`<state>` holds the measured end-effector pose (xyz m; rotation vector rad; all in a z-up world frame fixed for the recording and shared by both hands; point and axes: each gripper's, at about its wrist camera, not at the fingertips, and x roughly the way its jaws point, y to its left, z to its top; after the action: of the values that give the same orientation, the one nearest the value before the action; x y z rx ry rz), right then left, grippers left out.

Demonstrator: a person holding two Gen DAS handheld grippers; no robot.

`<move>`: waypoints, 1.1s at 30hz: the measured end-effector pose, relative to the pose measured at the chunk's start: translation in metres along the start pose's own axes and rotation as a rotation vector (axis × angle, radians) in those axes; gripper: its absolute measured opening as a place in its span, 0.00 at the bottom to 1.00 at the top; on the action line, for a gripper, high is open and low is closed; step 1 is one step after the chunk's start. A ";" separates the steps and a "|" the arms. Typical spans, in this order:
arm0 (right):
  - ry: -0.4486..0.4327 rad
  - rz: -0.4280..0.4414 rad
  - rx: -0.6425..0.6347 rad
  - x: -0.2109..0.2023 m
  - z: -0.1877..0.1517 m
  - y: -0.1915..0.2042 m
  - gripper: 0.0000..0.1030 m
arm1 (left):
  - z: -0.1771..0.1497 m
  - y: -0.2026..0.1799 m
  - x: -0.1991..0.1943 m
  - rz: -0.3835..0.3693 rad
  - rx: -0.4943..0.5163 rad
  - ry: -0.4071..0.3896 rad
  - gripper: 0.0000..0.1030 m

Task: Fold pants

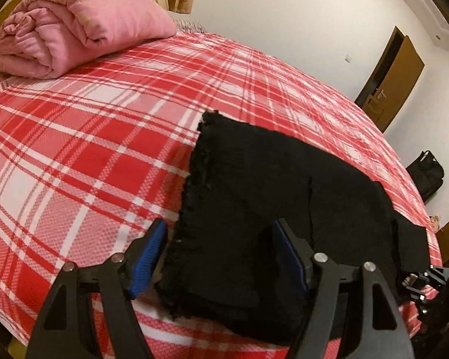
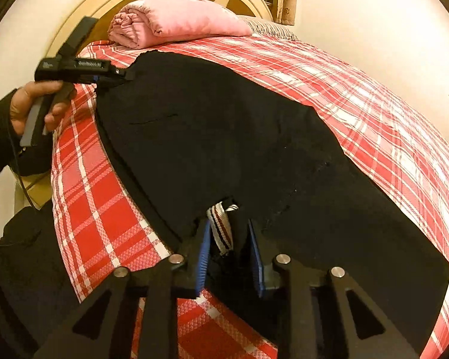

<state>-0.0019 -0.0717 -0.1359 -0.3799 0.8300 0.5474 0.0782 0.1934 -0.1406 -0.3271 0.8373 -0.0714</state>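
While spread over red plaid bedding (image 1: 74, 149), black pants (image 2: 224, 137) lie between gaping left gripper (image 1: 218, 257) pads; right gripper (image 2: 229, 254) loose around striped waistband tape (image 2: 221, 230).

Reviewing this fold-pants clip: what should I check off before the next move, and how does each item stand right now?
1. Pants spread on the plaid bedspread: ok, no big bunching visible.
2. Left hand-held gripper placed at the frayed end: ok, fabric lies between its fingers.
3. Left grip closed: not ok, jaws stand wide and a gap shows beside one pad.
4. Right hand-held gripper at the waist end, around the striped band: ok.
5. Right grip firm: cannot tell.
6. Fold path free: ok, the rolled pink quilt sits apart from the pants, near the headboard.
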 end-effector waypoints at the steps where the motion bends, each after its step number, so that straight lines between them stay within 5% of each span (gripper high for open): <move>1: -0.004 0.001 0.007 0.000 -0.001 -0.001 0.29 | 0.000 0.000 0.000 0.000 0.005 -0.005 0.72; 4: -0.012 -0.001 0.025 -0.002 -0.002 -0.002 0.39 | 0.000 0.000 0.001 -0.005 0.025 -0.007 0.72; 8: -0.029 -0.013 0.025 -0.007 -0.003 0.000 0.41 | 0.002 0.002 0.002 -0.023 0.046 0.003 0.70; 13: -0.058 -0.008 0.052 -0.016 -0.004 -0.003 0.41 | 0.001 -0.005 0.000 -0.053 0.072 0.016 0.49; 17: -0.069 -0.008 0.055 -0.018 -0.005 -0.004 0.41 | 0.001 -0.005 -0.001 -0.057 0.063 0.012 0.49; 19: -0.069 -0.006 0.054 -0.018 -0.005 -0.004 0.41 | -0.001 -0.003 0.000 -0.043 0.054 0.001 0.61; 23: -0.071 -0.015 0.051 -0.019 -0.004 -0.005 0.41 | -0.002 -0.007 0.002 -0.036 0.078 0.003 0.63; 28: -0.079 -0.018 0.049 -0.022 -0.002 -0.005 0.41 | 0.001 -0.004 -0.005 -0.092 0.075 0.010 0.33; 33: -0.068 -0.022 0.049 -0.019 -0.002 -0.006 0.41 | 0.001 -0.010 -0.016 -0.116 0.076 -0.023 0.24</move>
<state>-0.0095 -0.0834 -0.1218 -0.3234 0.7716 0.5157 0.0686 0.1875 -0.1253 -0.3040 0.7906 -0.2065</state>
